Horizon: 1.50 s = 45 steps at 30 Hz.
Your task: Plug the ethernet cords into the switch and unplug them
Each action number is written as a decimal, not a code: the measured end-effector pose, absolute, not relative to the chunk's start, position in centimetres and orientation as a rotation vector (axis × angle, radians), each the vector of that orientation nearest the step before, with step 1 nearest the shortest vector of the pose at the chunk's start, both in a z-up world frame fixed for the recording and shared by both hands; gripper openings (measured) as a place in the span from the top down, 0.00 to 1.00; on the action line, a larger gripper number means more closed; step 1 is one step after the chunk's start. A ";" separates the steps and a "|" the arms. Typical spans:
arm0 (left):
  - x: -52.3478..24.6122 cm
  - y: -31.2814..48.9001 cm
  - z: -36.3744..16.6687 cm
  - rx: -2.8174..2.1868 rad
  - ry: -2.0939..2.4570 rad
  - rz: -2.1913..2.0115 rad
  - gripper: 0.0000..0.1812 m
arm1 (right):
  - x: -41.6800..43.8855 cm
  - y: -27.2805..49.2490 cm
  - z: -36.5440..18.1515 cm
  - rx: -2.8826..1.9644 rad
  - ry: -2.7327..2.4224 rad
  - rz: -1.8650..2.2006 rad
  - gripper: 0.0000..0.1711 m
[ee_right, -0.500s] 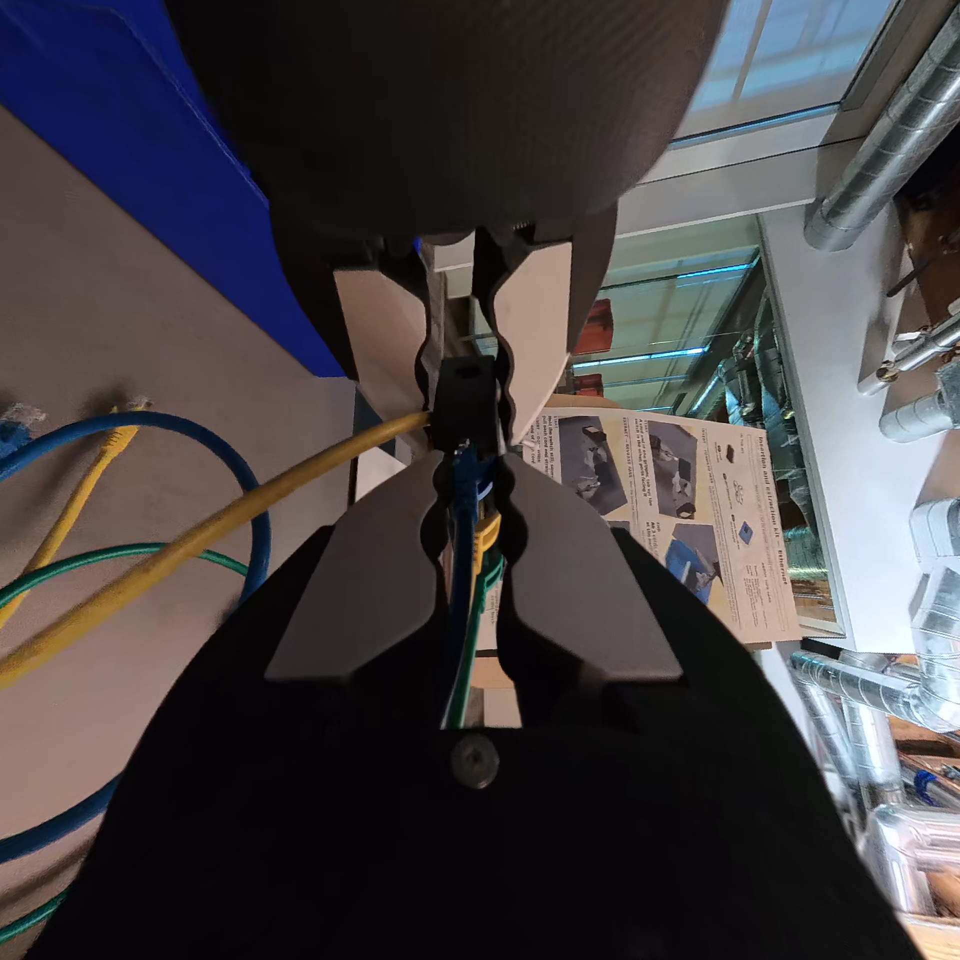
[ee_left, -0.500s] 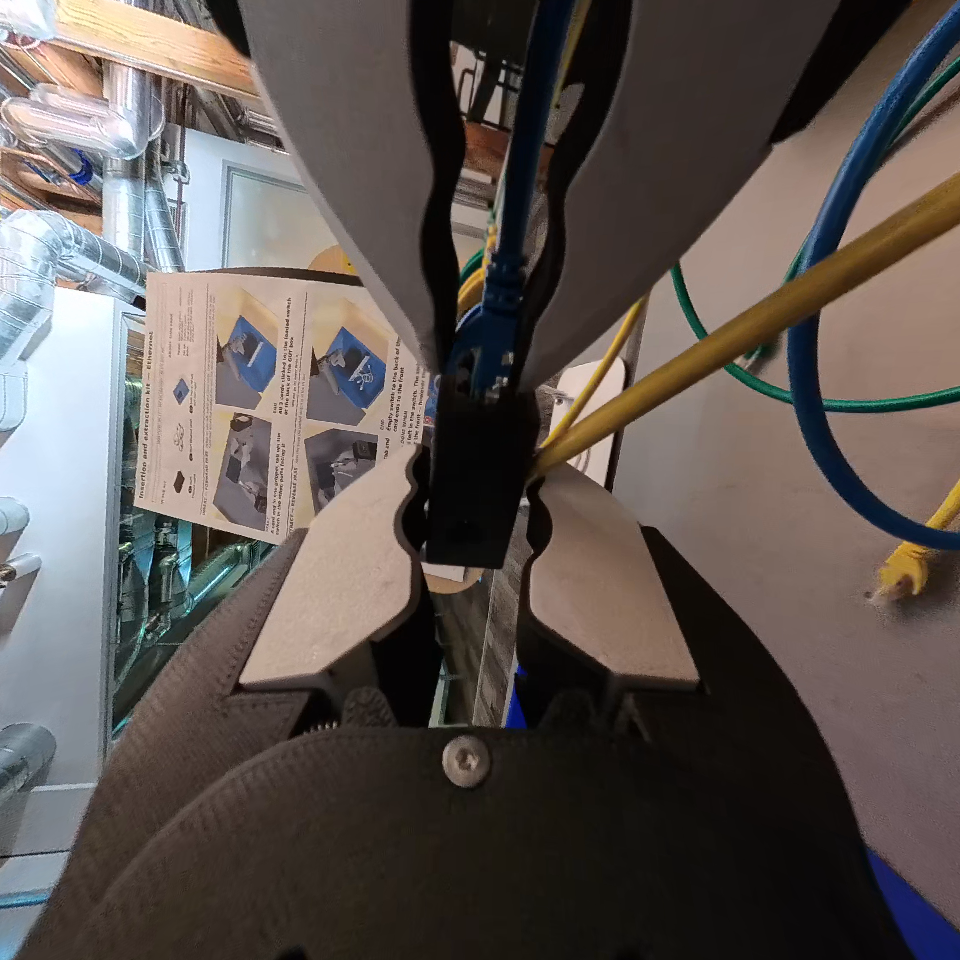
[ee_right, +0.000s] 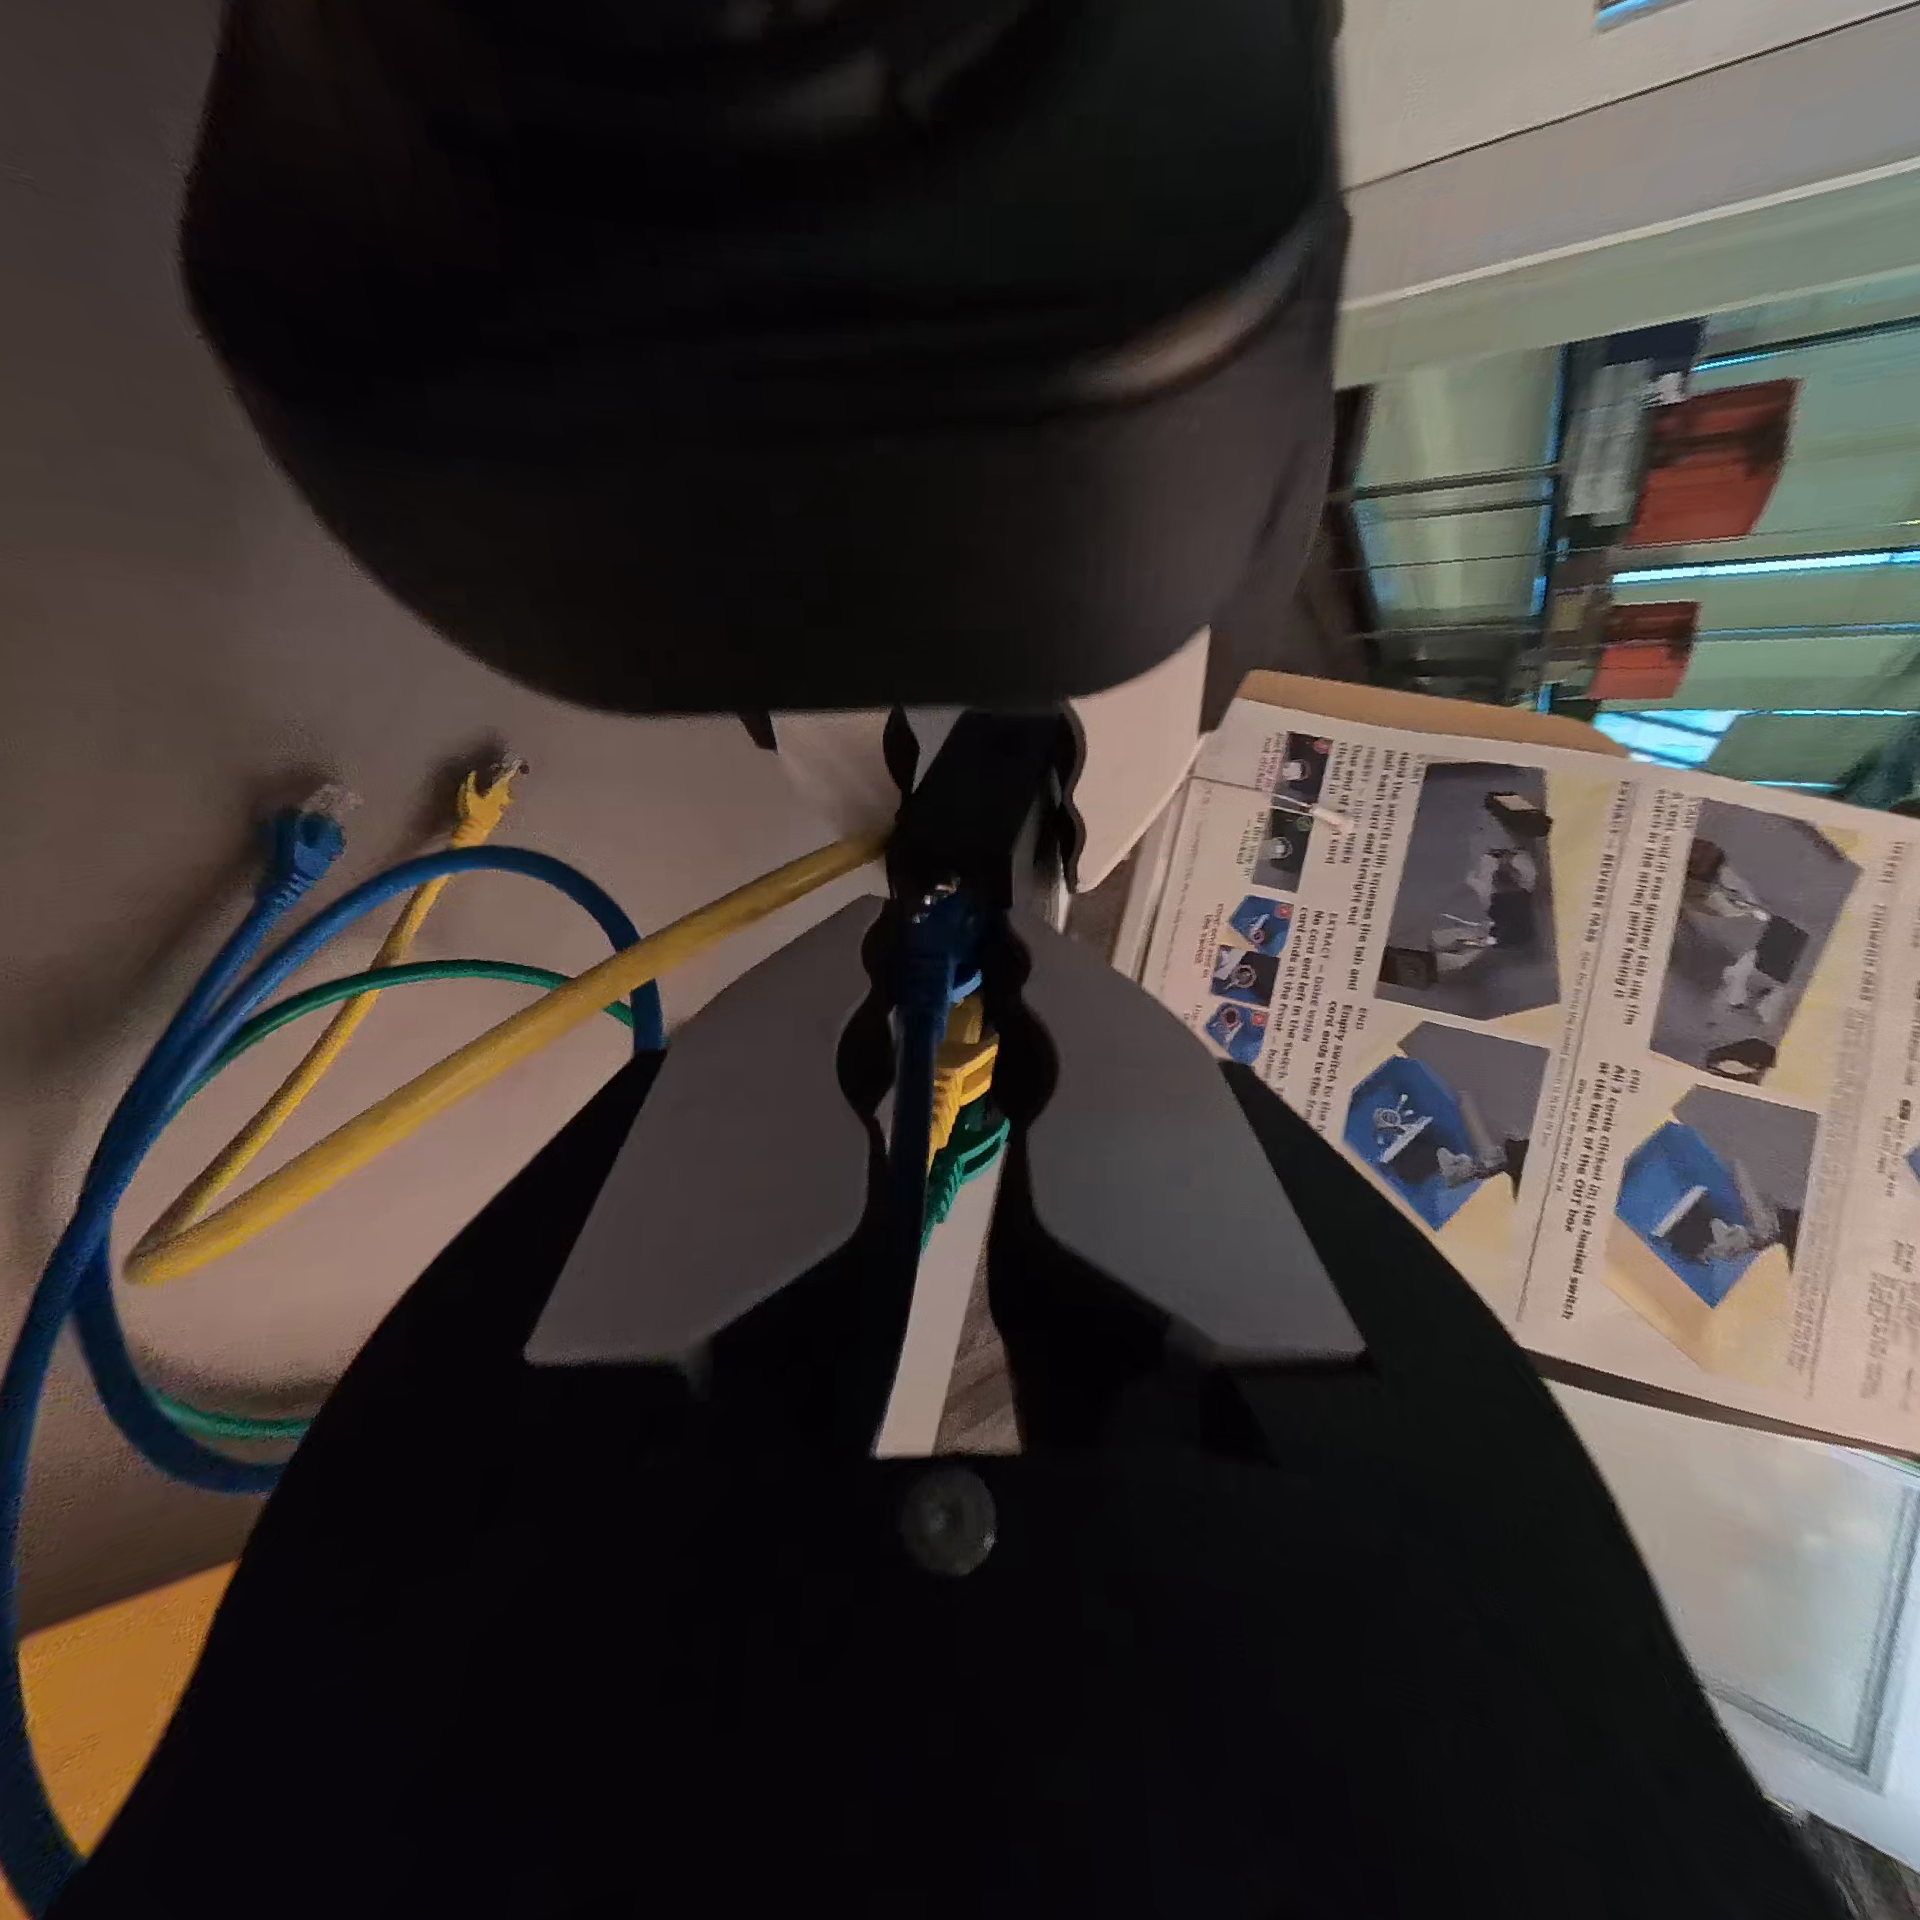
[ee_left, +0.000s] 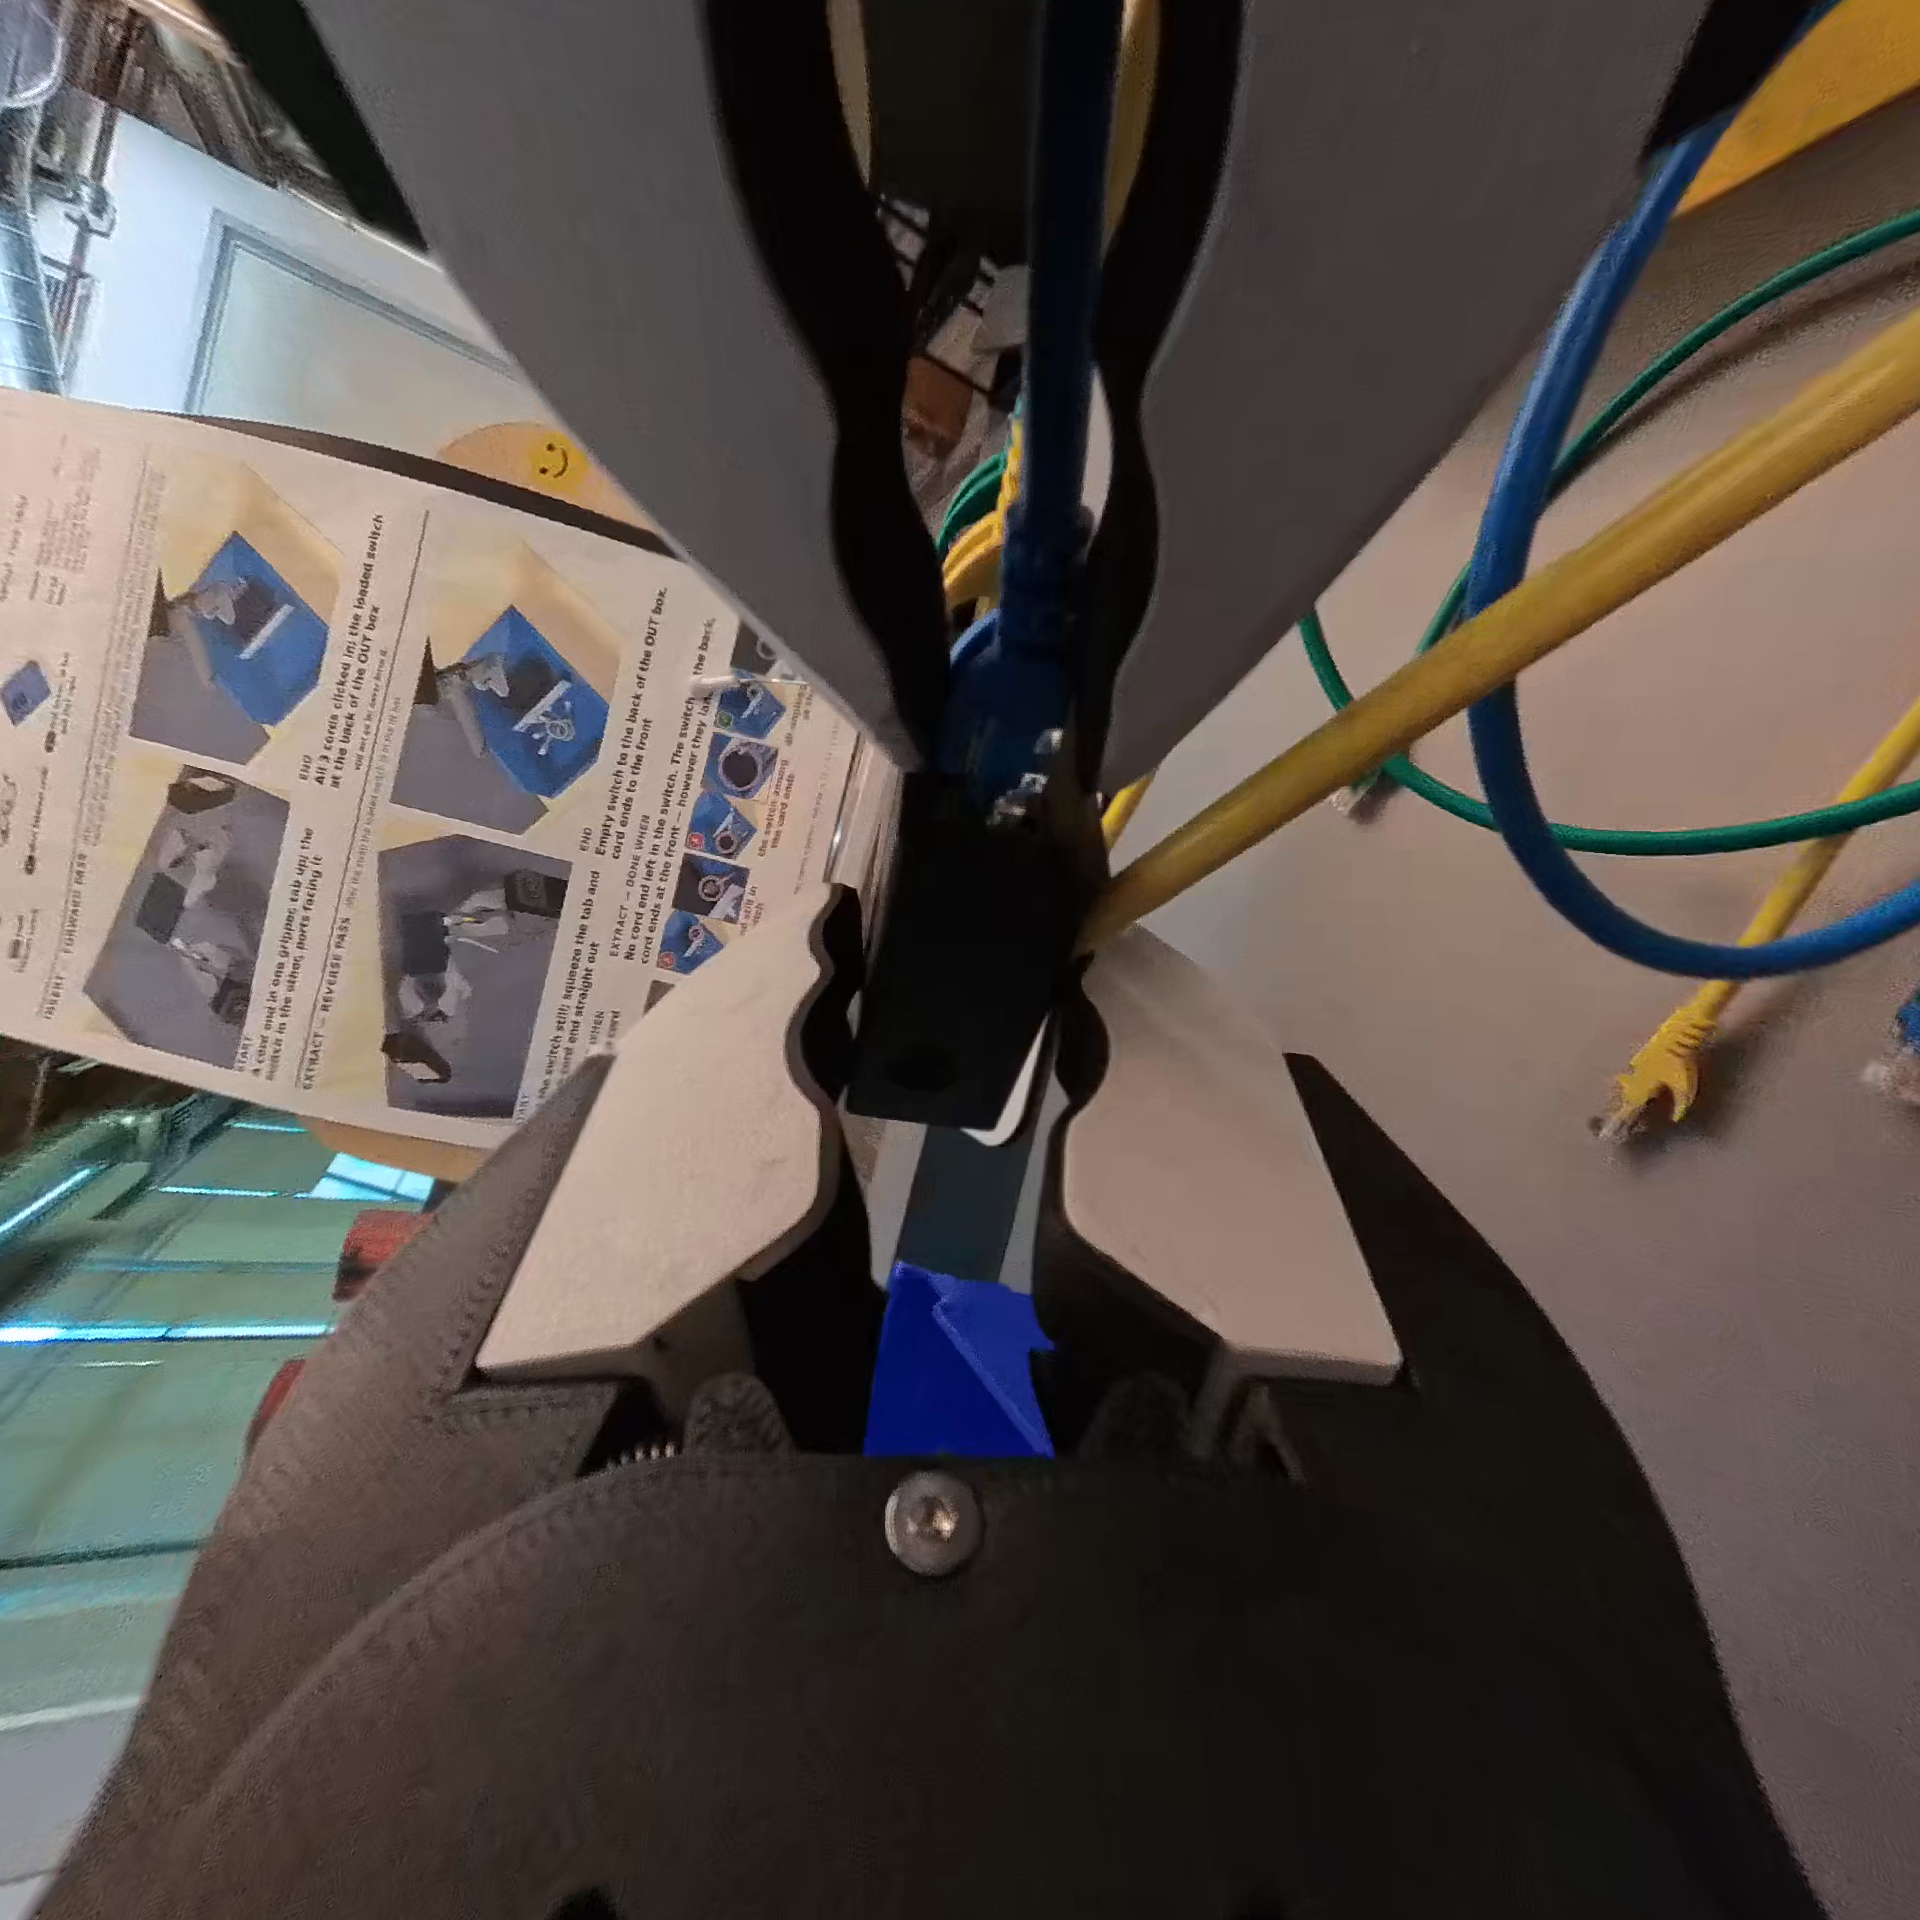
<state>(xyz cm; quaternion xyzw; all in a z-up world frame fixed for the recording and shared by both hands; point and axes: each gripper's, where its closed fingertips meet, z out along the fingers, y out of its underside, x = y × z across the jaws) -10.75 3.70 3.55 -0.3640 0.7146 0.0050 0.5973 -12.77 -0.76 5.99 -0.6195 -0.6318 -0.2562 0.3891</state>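
Observation:
My left gripper (ee_left: 956,966) is shut on the small black switch (ee_left: 961,935), held end-on. My right gripper (ee_right: 940,935) is shut on the blue cord's plug (ee_right: 935,935) and meets the switch (ee_right: 966,821) head-on. In the left wrist view the right gripper (ee_left: 1023,665) comes down from above with the blue plug (ee_left: 1013,707); its clear tip touches the switch's port face, depth unclear. A thick yellow cord (ee_left: 1455,665) enters the switch's side. A yellow plug (ee_right: 961,1070) and a green plug (ee_right: 966,1153) show behind the blue cord.
Blue, green and yellow cord loops lie on the grey table (ee_left: 1507,1351), with loose ends: a yellow plug (ee_left: 1652,1070), a blue plug (ee_right: 307,842) and a yellow plug (ee_right: 483,795). A printed instruction sheet (ee_right: 1558,1039) stands behind. A blue bin (ee_left: 956,1361) lies beyond the left fingers. My right fingertips sit around 6 cm from my left ones.
Both grippers have swung together, so the background has shifted and blurred. Both grips are unchanged. The blue plug stays against the switch.

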 end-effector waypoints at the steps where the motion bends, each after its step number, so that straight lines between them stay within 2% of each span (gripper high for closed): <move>1: -10.7 3.5 3.6 -0.846 1.659 -0.004 0.80 | -12.7 -0.9 6.1 -1.596 -1.617 -0.647 0.91; 2: -10.8 3.8 3.7 -0.856 1.648 0.005 0.80 | -12.7 -1.3 6.2 -1.619 -1.641 -0.631 0.91; 4: -12.7 7.8 5.4 -0.961 1.491 0.160 0.81 | -14.9 -4.7 4.2 -1.727 -1.751 -0.314 0.92; 6: -15.4 9.6 7.0 -1.073 1.461 0.014 0.81 | -12.7 -3.8 3.7 -1.654 -1.768 -0.659 0.91; 10: -18.6 9.1 10.6 -1.043 1.367 -0.091 0.82 | -14.0 -5.2 7.3 -1.625 -1.512 -0.346 0.91; 14: -18.6 8.5 10.6 -1.045 1.391 -0.116 0.82 | -12.4 -5.4 8.0 -1.686 -1.319 -0.307 0.91; 19: -17.5 8.7 9.1 -1.060 1.437 -0.041 0.82 | -10.6 -7.5 2.9 -1.849 -1.159 -0.232 0.91; 23: -17.5 9.7 9.0 -1.110 1.394 -0.062 0.82 | -9.4 -8.9 -2.7 -1.864 -1.061 -0.298 0.91; 26: -17.6 9.2 8.7 -1.068 1.444 -0.074 0.82 | -7.8 -9.2 -4.7 -1.869 -0.909 -0.405 0.91; 29: -17.0 8.2 8.5 -1.038 1.474 -0.073 0.82 | -6.0 -9.0 -5.2 -1.890 -0.789 -0.430 0.88; 34: -15.6 6.8 7.5 -0.978 1.537 -0.065 0.82 | -6.3 -8.8 -7.0 -2.043 -0.767 -0.234 0.72; 38: -15.0 5.8 7.1 -0.917 1.569 -0.066 0.82 | -10.0 -10.7 -2.0 -1.815 -0.901 -0.029 0.70; 40: -14.7 5.3 7.1 -0.885 1.577 -0.075 0.82 | -11.3 -11.5 2.4 -1.652 -0.926 0.005 0.73; 42: -14.4 4.5 7.3 -0.839 1.577 -0.071 0.82 | -11.1 -11.1 7.0 -1.495 -0.915 -0.131 0.79; 45: -14.0 2.9 7.9 -0.754 1.574 -0.056 0.82 | -11.0 -9.4 11.7 -1.316 -1.022 -0.512 0.80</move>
